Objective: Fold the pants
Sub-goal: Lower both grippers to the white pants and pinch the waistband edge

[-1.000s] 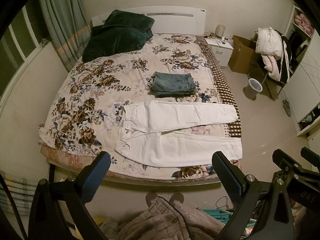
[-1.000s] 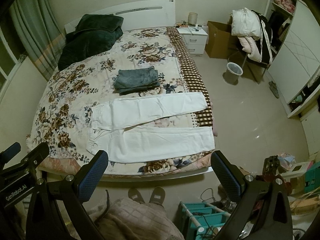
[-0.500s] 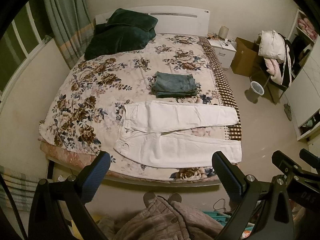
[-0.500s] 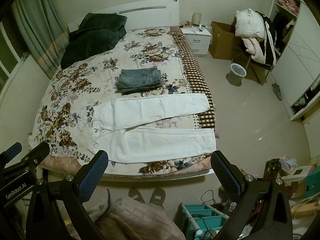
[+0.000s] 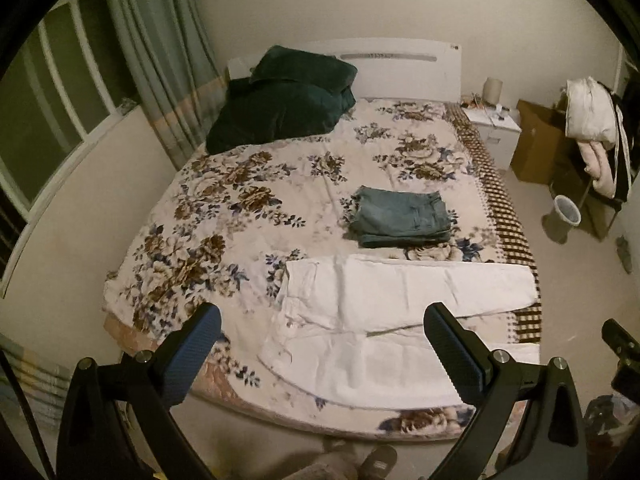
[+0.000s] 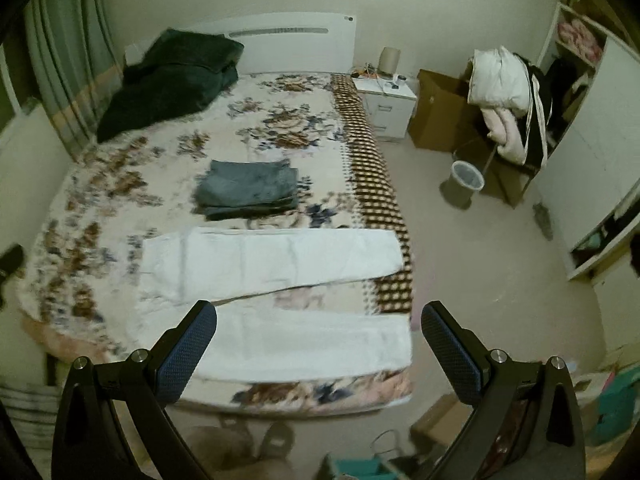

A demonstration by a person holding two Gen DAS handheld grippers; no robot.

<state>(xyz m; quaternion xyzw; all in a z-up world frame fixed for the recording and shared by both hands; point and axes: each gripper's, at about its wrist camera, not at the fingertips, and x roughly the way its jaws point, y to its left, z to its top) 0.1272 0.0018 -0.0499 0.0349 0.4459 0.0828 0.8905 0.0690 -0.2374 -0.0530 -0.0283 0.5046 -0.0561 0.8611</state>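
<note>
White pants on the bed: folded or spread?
Spread. The white pants lie flat on the bed, both legs apart at full length; the jeans behind are folded.

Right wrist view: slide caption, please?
Open right claw above white pants spread flat on floral bed, folded jeans beyond.

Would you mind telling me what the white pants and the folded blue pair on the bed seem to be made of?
White pants: probably woven cotton or twill; matte, lying flat with soft creases. Folded blue pair: looks like denim; faded blue, thick stacked edges, visible seams. Blur leaves the weave uncertain.
</note>
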